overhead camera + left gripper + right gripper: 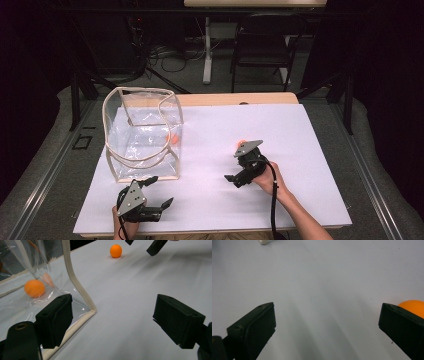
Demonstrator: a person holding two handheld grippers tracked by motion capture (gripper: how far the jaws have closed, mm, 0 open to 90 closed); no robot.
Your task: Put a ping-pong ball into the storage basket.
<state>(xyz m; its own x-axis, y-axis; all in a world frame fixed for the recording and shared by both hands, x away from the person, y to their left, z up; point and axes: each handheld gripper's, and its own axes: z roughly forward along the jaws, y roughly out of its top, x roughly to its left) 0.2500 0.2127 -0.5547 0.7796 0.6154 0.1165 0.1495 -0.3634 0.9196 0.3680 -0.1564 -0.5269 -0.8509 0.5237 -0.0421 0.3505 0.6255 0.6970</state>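
While the right gripper [234, 170] hangs over the white worktop [300, 165] with jaws spread wide and empty, an orange ball [413, 307] lies just beside one jaw. With jaws likewise spread, the left gripper [161, 192] sits near the clear bag [142, 132], which holds a second ball [34, 288].
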